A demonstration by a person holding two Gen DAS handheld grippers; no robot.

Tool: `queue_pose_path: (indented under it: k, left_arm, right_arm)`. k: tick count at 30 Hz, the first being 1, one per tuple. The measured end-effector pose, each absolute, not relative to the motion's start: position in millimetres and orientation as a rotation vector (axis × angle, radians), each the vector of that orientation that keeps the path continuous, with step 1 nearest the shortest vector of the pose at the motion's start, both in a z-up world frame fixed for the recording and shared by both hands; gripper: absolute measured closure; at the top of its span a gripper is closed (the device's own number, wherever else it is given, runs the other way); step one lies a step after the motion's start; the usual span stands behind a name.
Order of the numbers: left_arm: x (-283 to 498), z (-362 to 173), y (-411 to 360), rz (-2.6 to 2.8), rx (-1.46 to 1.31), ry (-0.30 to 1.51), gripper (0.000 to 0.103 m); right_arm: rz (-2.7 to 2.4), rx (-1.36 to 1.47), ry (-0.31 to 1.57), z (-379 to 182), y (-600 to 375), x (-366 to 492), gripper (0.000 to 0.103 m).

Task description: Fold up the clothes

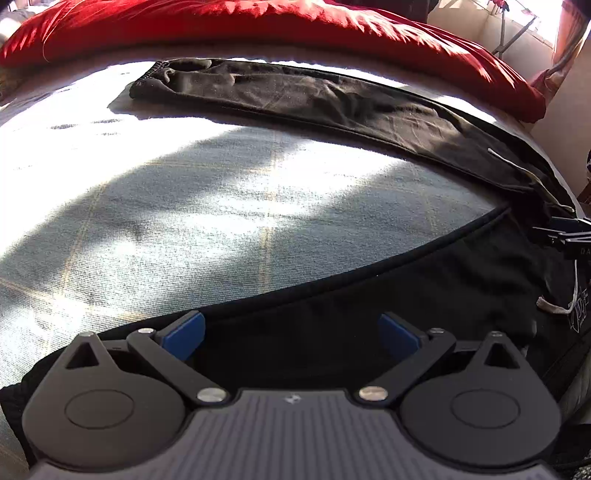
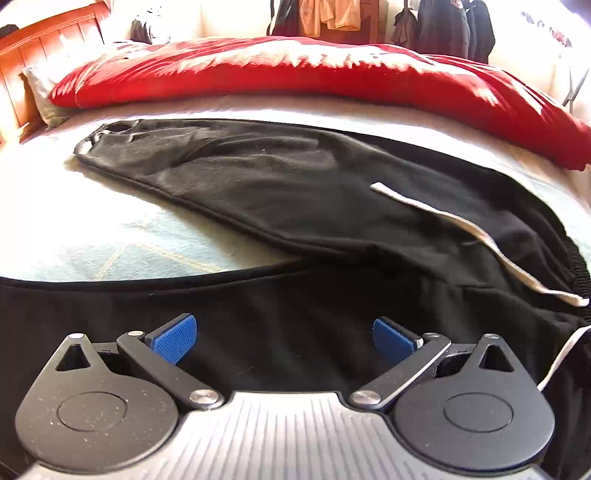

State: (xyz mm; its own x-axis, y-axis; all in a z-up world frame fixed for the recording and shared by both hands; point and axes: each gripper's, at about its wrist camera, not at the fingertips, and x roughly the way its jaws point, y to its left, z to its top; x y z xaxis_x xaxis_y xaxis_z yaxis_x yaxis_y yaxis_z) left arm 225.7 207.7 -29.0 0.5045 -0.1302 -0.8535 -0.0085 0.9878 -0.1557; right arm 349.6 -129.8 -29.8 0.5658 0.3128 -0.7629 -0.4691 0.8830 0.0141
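Note:
Black sweatpants lie spread on a bed, the two legs splayed apart in a V. One leg runs to the far left, its cuff at the end. The near leg runs under both grippers. A white drawstring crosses the waist area at the right. My left gripper is open over the near leg's edge, blue pads apart, nothing between them. My right gripper is open just above the near leg. The right gripper's tip shows at the left wrist view's right edge.
A red blanket is bunched along the far side of the bed. The pale sheet lies bare between the legs. A wooden headboard stands at far left, with clothes hanging on the back wall.

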Motion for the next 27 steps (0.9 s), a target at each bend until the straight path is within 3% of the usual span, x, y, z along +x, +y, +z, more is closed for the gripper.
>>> queue_pose_path:
  k: [10,13,23,27]
  left_arm:
    - [221.3,-26.9,205.9,-0.076,-0.159,1.024,0.003]
    - [218.8,-27.5,207.8,-0.07,-0.17,1.024,0.003]
    - [227.2,-29.0,202.4,-0.104,-0.156,1.017,0.003]
    - [225.8,-29.9,202.2,-0.109,-0.16,1.017,0.003]
  right_arm:
    - [0.437,-0.065,0.819,-38.7,-145.6,416.9,0.0]
    - [0.451,0.01,0.89,-52.9,-140.5,418.6,0.0]
    - [0.561,0.078,0.783,-17.6,-154.9,395.8,0.0]
    - [0.589,0.016,0.84,-31.5,-129.9,402.5,0.0]
